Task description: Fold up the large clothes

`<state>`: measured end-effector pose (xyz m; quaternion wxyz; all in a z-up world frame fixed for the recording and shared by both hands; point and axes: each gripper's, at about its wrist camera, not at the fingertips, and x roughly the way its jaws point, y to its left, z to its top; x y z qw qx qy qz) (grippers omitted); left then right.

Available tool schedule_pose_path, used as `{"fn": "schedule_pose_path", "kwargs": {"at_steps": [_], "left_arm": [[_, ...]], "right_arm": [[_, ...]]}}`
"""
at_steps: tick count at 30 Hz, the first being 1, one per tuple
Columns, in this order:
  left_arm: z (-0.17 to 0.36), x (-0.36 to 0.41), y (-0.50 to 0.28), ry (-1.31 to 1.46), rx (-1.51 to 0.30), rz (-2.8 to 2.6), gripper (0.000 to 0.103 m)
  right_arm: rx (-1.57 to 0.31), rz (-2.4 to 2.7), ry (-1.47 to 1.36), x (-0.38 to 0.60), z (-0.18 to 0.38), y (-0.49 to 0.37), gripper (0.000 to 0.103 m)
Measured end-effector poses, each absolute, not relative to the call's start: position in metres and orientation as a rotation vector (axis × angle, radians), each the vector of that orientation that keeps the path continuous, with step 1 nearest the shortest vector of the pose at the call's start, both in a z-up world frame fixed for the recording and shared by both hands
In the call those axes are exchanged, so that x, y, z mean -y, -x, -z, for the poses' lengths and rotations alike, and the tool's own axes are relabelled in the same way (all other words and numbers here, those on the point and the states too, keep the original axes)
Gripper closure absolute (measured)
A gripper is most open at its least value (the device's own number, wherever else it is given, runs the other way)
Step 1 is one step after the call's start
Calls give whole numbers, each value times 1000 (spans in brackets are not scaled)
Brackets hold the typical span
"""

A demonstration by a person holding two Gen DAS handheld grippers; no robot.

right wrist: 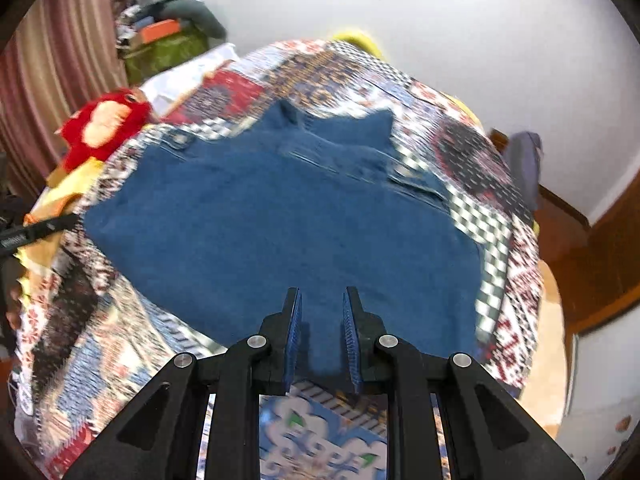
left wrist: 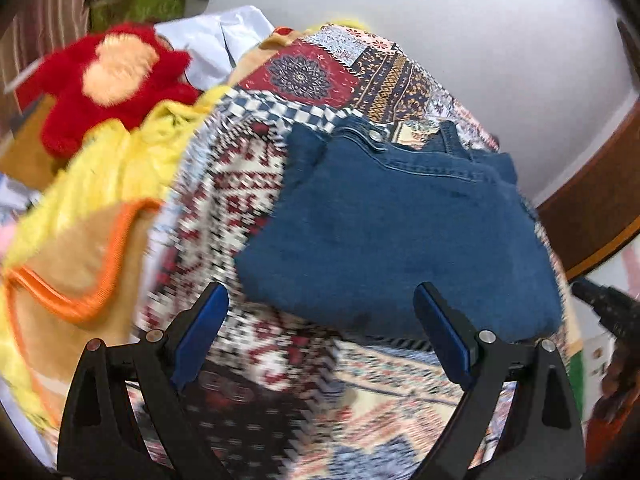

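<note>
Folded blue jeans (left wrist: 392, 232) (right wrist: 280, 220) lie flat on a patchwork bedspread (left wrist: 248, 208) (right wrist: 500, 232), with the waistband and button at the far side. My left gripper (left wrist: 320, 332) is open wide at the near edge of the jeans, with only the bedspread and the denim edge showing between its blue pads. My right gripper (right wrist: 320, 336) hovers over the near edge of the jeans. It is shut to a narrow slit, and denim shows through the gap. I see nothing lifted by it. Both views are motion-blurred.
A red plush toy (left wrist: 108, 80) (right wrist: 104, 124), a yellow cloth (left wrist: 120, 160) and a tan blanket with orange trim (left wrist: 80, 264) lie to the left on the bed. Stacked boxes (right wrist: 164, 40) stand by the curtain. A wooden bed frame (left wrist: 592, 200) runs along the right.
</note>
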<state>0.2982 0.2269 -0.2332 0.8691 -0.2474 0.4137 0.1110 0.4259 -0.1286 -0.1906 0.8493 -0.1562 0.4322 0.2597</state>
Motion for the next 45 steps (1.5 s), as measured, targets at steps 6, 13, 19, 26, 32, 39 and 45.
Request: {"fn": "schedule_pose_path", "kwargs": {"at_steps": [6,13,19,26,32,39,45], "left_arm": [[263,-204,-312,648,-891,-168,9],[297,-205,-338,800,-891,-100,11],[322,-225,-356,993,-825,-91,12],[323,-235,-368,975,-798,-156,38],[278,-211,-366,706,-733,-252,57],[193,-191,-342,519,-545,-256,70],[140,-184,-310,395,-443,-297,73]], "right_arm": [[-960,-618,349,94,214,-428,87],[-1072,-647,328,85,268,-442,87],[-1095,-696,279,93,269,-450,87],[-1163,-727,123,105,270,-463,87],[-1229,-720,65,109,264,-469,87],[-1166,-757,121,95,221,-454,87],[-1149,-885,-14,63,202,-443,87]]}}
